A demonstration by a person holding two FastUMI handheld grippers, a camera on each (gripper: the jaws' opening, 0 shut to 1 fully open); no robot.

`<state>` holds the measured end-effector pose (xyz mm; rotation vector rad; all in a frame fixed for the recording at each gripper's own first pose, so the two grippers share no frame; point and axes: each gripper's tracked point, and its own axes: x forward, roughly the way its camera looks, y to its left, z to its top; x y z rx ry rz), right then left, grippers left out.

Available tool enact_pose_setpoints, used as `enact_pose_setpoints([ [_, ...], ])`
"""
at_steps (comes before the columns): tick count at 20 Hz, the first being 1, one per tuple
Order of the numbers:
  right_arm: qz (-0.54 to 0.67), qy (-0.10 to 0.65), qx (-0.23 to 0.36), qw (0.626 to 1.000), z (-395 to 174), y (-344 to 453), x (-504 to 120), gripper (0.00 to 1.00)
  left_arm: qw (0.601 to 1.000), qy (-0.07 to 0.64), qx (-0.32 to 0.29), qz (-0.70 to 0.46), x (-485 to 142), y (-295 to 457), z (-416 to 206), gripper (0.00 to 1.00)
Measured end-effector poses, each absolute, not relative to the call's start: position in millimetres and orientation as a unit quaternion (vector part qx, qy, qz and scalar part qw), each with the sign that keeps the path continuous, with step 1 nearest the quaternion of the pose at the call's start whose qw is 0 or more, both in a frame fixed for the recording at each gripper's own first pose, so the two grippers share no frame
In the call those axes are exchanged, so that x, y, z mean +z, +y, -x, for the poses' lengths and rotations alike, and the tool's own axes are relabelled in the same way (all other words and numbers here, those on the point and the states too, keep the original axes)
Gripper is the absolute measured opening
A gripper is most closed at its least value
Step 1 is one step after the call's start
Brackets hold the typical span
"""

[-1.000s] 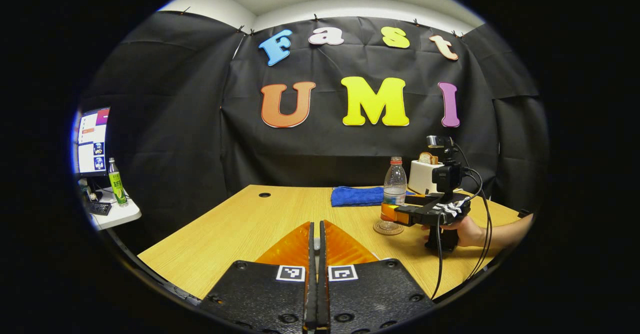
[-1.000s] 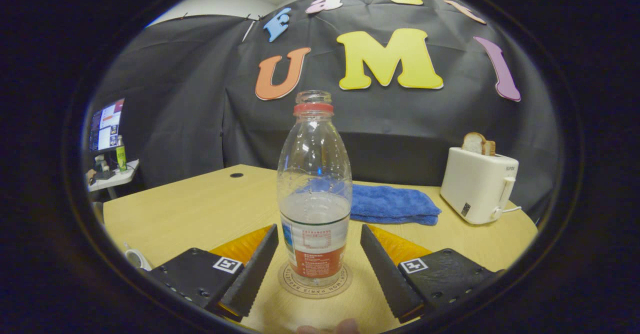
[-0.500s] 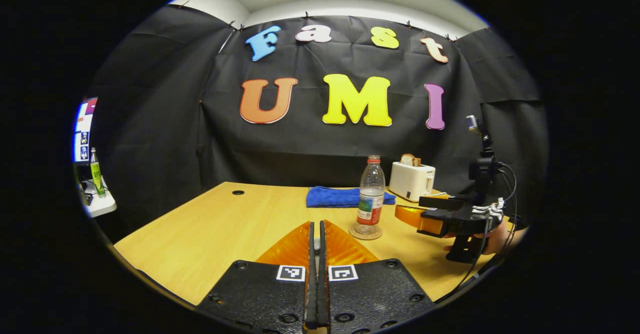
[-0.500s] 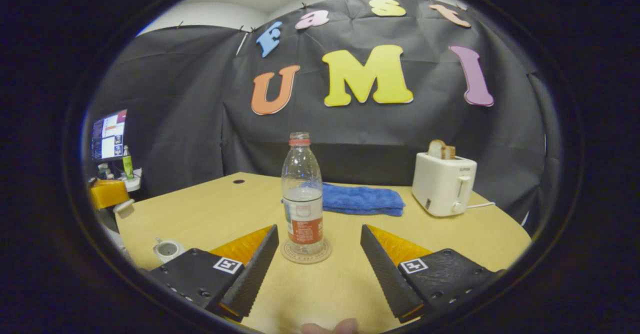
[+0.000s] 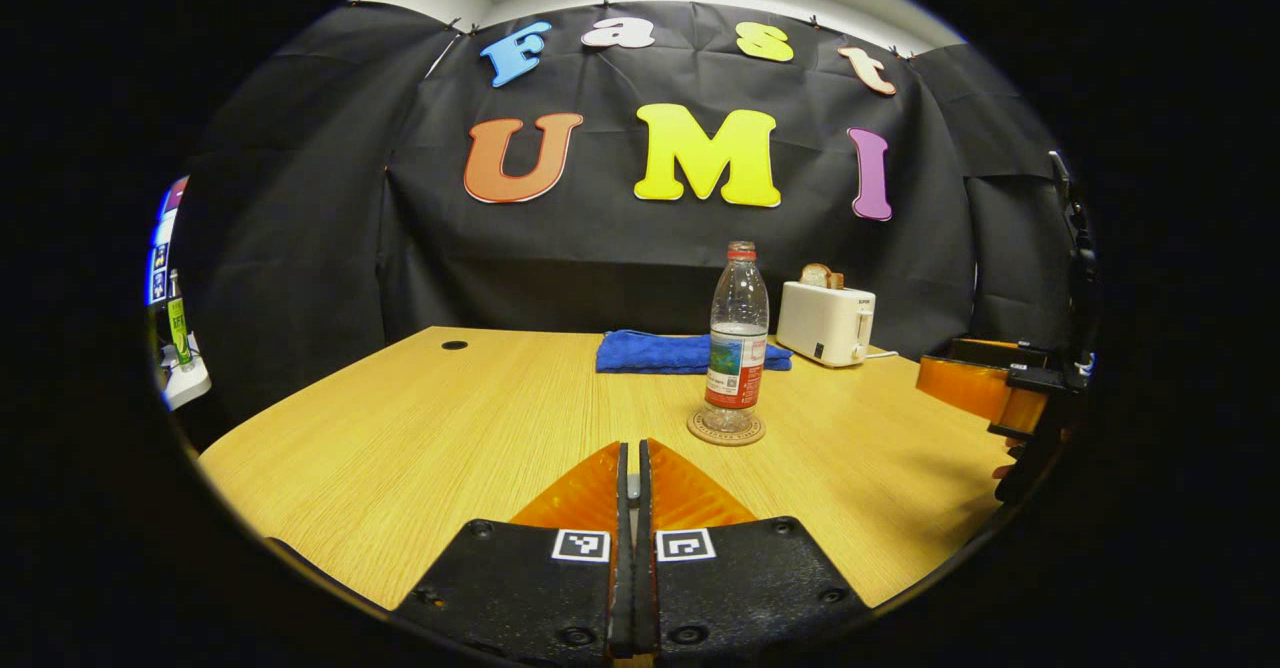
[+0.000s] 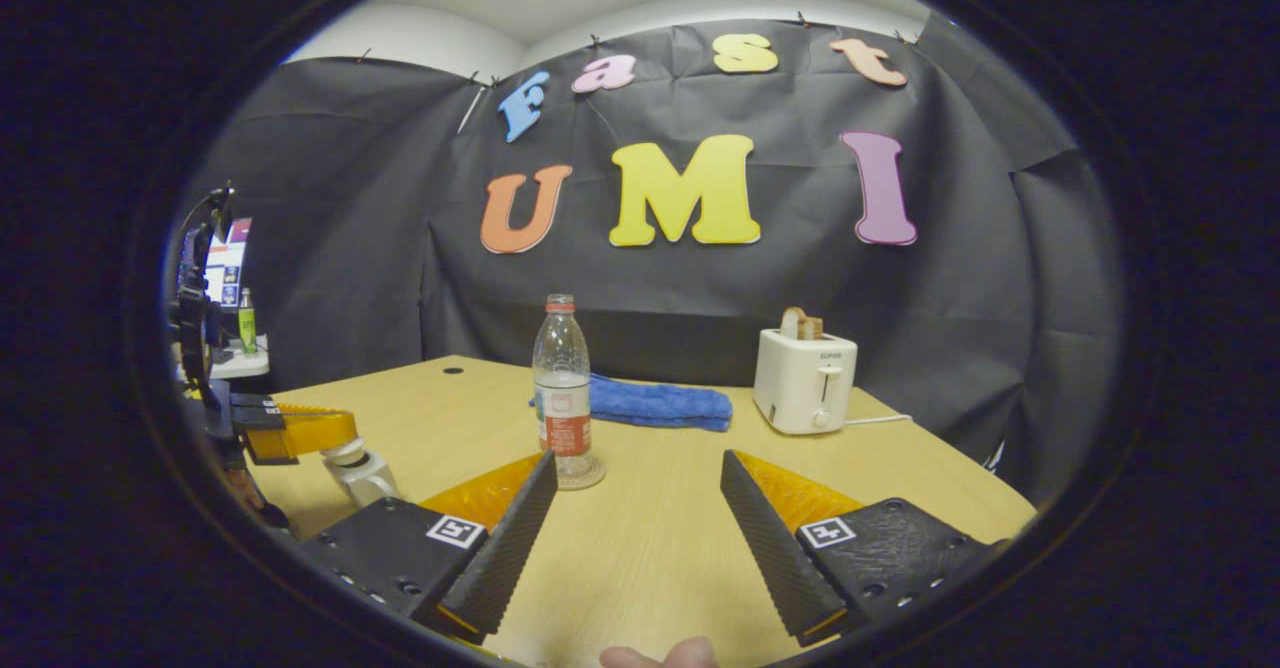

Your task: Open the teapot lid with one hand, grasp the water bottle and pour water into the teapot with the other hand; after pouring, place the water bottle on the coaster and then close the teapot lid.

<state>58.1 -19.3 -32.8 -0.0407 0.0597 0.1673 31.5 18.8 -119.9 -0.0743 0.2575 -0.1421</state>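
Pale wood makes up the surface, with black cloth hung behind it. The right claw (image 6: pixel 638 460) stands wide open over bare wood and holds nothing. The water bottle (image 6: pixel 562 388) stands upright ahead of it and a little to its left, well clear of both fingers, with its base on the round coaster (image 6: pixel 592 476). So the pour and the set-down look finished, and I judge that closing the teapot lid is what remains.

The left claw (image 5: pixel 630 445) has its fingers pressed flat together, with nothing visible between them. From that claw the bottle is ahead and slightly right. In the right gripper view, the small white teapot (image 6: pixel 355 468) sits just under the left claw's tips. Whether its lid is on or off is too small to tell.

The pot looks like glazed ceramic, so it is probably hard, smooth and easy to chip. The lid would best be taken by its knob and lowered straight down. The bottle is thin clear plastic and part full. It is likely light and would dent under a squeeze, so the labelled band is the firmest place to grip.

Beyond the bottle lie a blue towel (image 6: pixel 655 403) and a white toaster (image 6: pixel 805 393).
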Motion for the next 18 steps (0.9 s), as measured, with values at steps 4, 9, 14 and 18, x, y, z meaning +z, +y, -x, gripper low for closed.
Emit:
enact_pose_setpoints([
  [4, 0.012, 0.038, 0.075, 0.996, -56, -29, -38, 0.98, 0.988, 0.131, -0.068, 0.044, -125, 21, -35, 0.03],
  [9, 0.011, 0.032, 0.073, 0.997, -54, -32, -34, 0.98, 0.988, 0.133, -0.067, 0.041, -129, 19, -36, 0.04],
  [14, 0.013, 0.023, 0.073, 0.997, -45, -33, -31, 0.99, 0.988, 0.134, -0.063, 0.038, -133, 17, -33, 0.07],
  [18, 0.011, 0.012, 0.059, 0.998, -37, -38, -28, 0.98, 0.990, 0.131, -0.036, 0.022, -121, 22, -26, 0.31],
])
